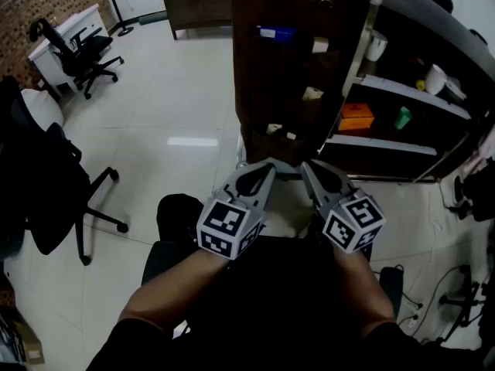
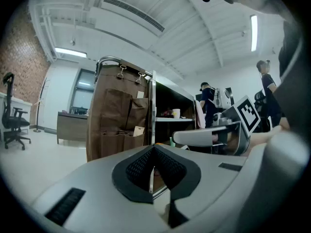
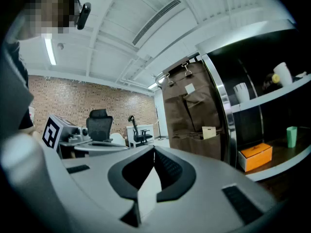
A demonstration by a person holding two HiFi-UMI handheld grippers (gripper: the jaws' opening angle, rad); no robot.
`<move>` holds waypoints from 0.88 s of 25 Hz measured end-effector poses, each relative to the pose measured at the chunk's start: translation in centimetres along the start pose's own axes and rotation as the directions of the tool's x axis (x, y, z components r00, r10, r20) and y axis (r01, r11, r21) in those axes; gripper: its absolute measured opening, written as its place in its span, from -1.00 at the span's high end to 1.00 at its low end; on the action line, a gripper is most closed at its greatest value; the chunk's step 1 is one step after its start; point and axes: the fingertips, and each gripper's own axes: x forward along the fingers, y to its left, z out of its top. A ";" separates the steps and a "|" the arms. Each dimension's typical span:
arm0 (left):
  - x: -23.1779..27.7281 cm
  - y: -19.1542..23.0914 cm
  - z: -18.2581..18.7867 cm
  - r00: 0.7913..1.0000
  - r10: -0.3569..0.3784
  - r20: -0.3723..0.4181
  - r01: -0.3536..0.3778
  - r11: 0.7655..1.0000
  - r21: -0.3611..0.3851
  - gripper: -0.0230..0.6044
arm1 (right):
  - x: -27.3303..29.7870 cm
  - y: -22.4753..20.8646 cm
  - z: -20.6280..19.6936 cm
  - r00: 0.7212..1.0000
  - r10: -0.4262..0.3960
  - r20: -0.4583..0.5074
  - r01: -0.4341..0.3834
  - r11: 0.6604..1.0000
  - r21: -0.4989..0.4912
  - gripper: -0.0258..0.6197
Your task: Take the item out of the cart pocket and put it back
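Note:
A brown fabric pocket organizer (image 1: 290,68) hangs on the end of the cart ahead of me. Small pale cards (image 1: 312,93) stick out of some pockets, and a blue item (image 1: 276,32) sits in an upper one. My left gripper (image 1: 267,165) and right gripper (image 1: 305,166) are held side by side at waist height, pointing at the organizer and well short of it. Both are shut with nothing between the jaws. The left gripper view shows the organizer (image 2: 119,125) beyond the closed left gripper (image 2: 153,152). In the right gripper view a card (image 3: 209,132) shows past the closed right gripper (image 3: 154,152).
The cart's shelves (image 1: 402,99) to the right hold an orange box (image 1: 356,117), a green cup (image 1: 403,117) and white cups. Black office chairs (image 1: 85,52) and a white desk stand at the far left. A person (image 2: 208,101) stands in the background.

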 end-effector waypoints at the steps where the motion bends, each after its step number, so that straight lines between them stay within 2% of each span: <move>1: 0.2 0.0 0.5 1.000 -0.002 0.000 0.002 1.000 -0.009 0.93 | 0.3 -0.4 0.3 1.000 0.001 0.001 -0.001 1.000 -0.002 0.81; 2: 0.4 0.1 0.9 1.000 -0.005 0.001 0.005 1.000 -0.013 0.93 | 0.7 -0.9 0.6 1.000 -0.001 0.001 0.001 1.000 -0.004 0.68; 3: 0.7 0.1 1.4 1.000 -0.007 0.002 0.007 1.000 -0.009 0.93 | 1.0 -1.4 0.9 1.000 -0.005 0.001 0.005 1.000 -0.008 0.65; 7: 2.8 1.2 3.3 1.000 -0.010 0.018 0.009 0.998 0.062 0.93 | 2.6 -4.1 1.8 0.999 -0.037 -0.004 0.037 0.999 -0.022 0.65; 10: 4.8 2.9 4.0 1.000 0.000 0.024 -0.002 0.997 0.077 0.93 | 4.3 -6.0 1.9 0.998 -0.056 -0.020 0.055 0.998 -0.041 0.65; 19: 7.9 7.4 1.7 0.999 0.042 -0.006 -0.042 0.999 0.014 0.93 | 10.0 -12.5 -1.8 0.979 -0.135 -0.151 0.117 0.986 -0.123 0.65; 22: 8.5 8.0 1.0 0.999 0.038 -0.022 -0.037 0.999 0.022 0.93 | 12.0 -14.2 -4.0 0.971 -0.142 -0.193 0.118 0.984 -0.131 0.61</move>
